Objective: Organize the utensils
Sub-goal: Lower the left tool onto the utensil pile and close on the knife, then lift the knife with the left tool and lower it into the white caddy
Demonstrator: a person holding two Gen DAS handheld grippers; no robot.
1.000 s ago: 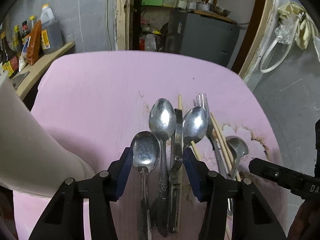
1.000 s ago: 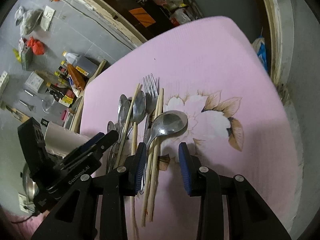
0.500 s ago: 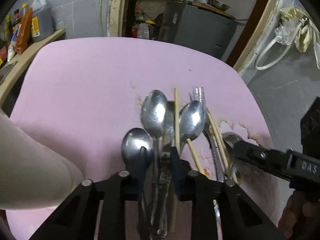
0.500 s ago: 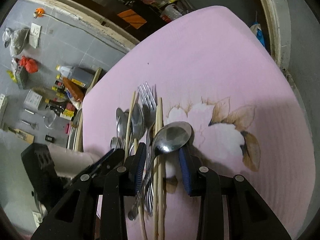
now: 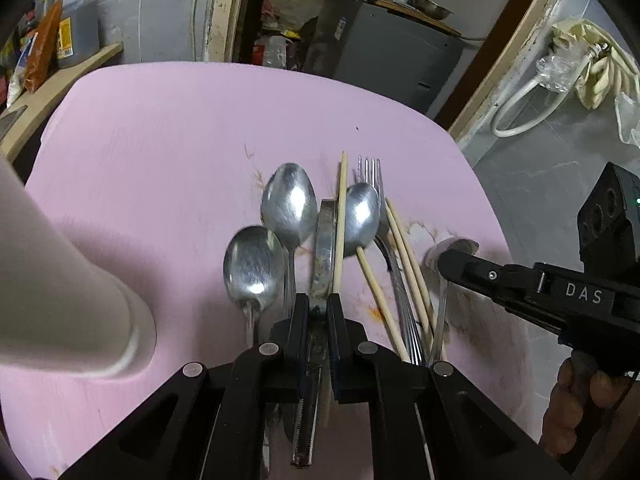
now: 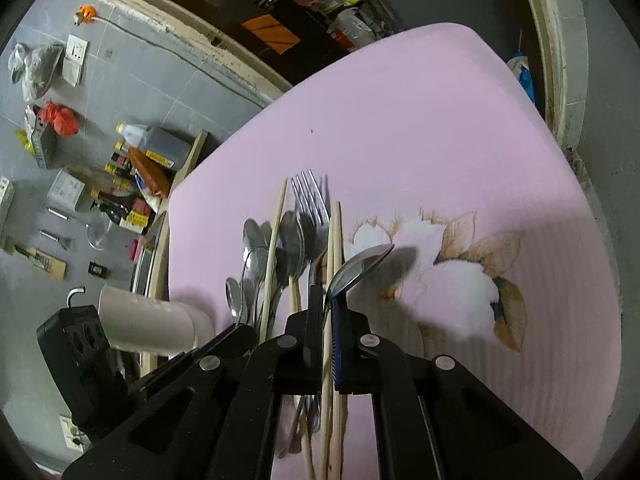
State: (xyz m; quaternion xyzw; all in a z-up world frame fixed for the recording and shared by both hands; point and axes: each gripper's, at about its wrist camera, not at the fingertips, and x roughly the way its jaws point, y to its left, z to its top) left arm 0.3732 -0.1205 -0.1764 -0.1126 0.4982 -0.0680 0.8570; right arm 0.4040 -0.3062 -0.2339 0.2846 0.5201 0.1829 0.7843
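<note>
Both tools have closed since a second ago, when their pads stood apart over the utensils. Now the left tool is clamped on the knife, whose serrated end runs back under the black fingers and is partly hidden there. Beside it on the pink counter lie two spoons, a third spoon, a fork and several chopsticks, overlapping so that most handles cannot be followed. The right tool is pinched on the handle of a tilted spoon, its bowl raised off the flower print; a chopstick also passes through the narrow gap, and whether the pads press on it too cannot be told. A pale cylinder fills the left edge of the left wrist view, cut off by the frame. The person's hand shows only as fingers at the lower right, in shadow.
</note>
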